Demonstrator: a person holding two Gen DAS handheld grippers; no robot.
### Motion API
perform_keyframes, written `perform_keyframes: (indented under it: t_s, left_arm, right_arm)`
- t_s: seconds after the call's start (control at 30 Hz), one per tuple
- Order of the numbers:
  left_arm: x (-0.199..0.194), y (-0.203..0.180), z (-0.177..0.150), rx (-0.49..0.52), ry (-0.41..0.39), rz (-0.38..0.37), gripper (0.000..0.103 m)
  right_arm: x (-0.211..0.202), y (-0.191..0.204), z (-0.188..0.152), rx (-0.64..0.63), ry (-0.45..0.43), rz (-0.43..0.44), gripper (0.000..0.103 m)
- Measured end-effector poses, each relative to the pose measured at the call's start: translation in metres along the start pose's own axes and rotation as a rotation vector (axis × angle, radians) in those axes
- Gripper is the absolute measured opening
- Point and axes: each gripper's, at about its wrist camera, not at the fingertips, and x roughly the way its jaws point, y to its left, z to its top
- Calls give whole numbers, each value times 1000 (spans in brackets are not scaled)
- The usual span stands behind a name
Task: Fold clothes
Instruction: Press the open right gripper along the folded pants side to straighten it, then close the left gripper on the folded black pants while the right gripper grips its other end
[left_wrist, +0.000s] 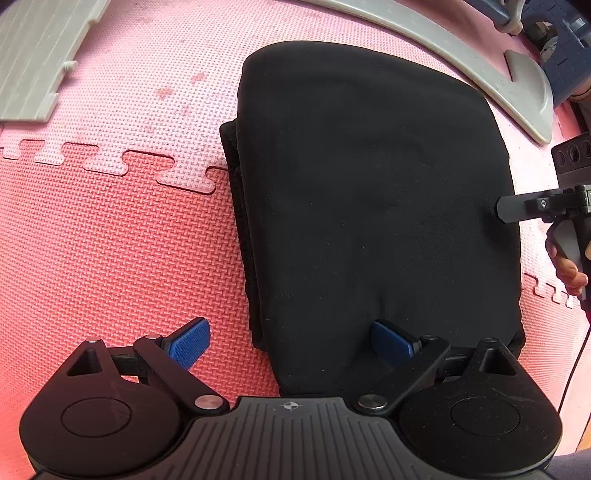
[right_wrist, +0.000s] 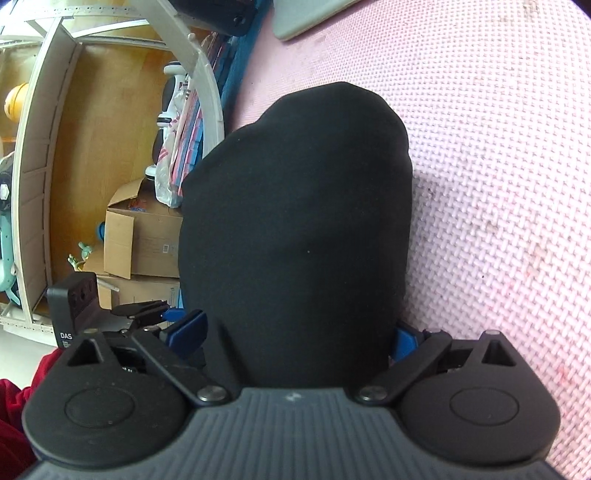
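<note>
Jaws of both tools stand spread wide, nothing pinched: on the left gripper (left_wrist: 290, 341) one blue pad sits over the bare mat, the other over cloth; on the right gripper (right_wrist: 295, 338) the pads flank the near end of the cloth, and whether they touch it cannot be told. Black garment (left_wrist: 369, 192) lies on the pink foam mat (left_wrist: 110, 240) as a compact rounded rectangle, top smooth. Stacked layers show along its left edge in the left wrist view, so it is doubled over at least once. The same garment (right_wrist: 295, 221) fills the middle of the right wrist view, its far end rounded and neat. Grey plastic panels (left_wrist: 33, 55) lie on the mat at its far corners; cardboard boxes (right_wrist: 136, 240) stand off to the side. Judgement: the scene fits either a halfway fold, with both tools lined up at the near edge for another turn, or a finished bundle just let go. If a further fold is wanted, both tools would need to take the full stack of layers evenly at matching points, or the lower layers will slide out.
</note>
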Motion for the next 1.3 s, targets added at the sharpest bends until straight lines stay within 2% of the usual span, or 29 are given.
perform_keyframes:
  t_s: [0.17,0.33,0.47,0.6,0.7,0.77,0.8,0.87,1.03,1.17,1.3]
  left_arm:
    - [11,22,-1,-50,17,-64,101]
    - [15,33,-2,-47,27,-71,103]
    - [5,12,4,-15,34,-75,103]
    - [-11,-19,12,34,42,-74,103]
    - [-20,-39,16,65,44,-66,103]
    - [-24,-49,16,72,39,-60,103]
    - [-26,-54,17,73,35,-62,103]
    - [-30,-64,17,74,27,-65,103]
    - [-43,-86,18,52,12,-86,102]
    - [-66,-112,18,53,-17,-67,101]
    - [-87,-134,17,35,-53,-102,101]
  right_arm:
    - [0,-3,-8,-7,-17,41,103]
    - [-5,-8,-13,2,27,151,103]
    - [1,-6,-8,18,-1,65,101]
    - [10,9,-15,-50,-25,-2,103]
    - [16,20,-19,-47,-33,-71,101]
    - [17,27,-16,-25,-24,-159,81]
    - [16,27,-13,23,-12,-188,79]
    - [17,25,-12,42,0,-203,75]
    - [18,21,-13,34,7,-201,74]
    - [19,21,-11,28,30,-202,75]
    - [20,23,-8,23,52,-206,76]
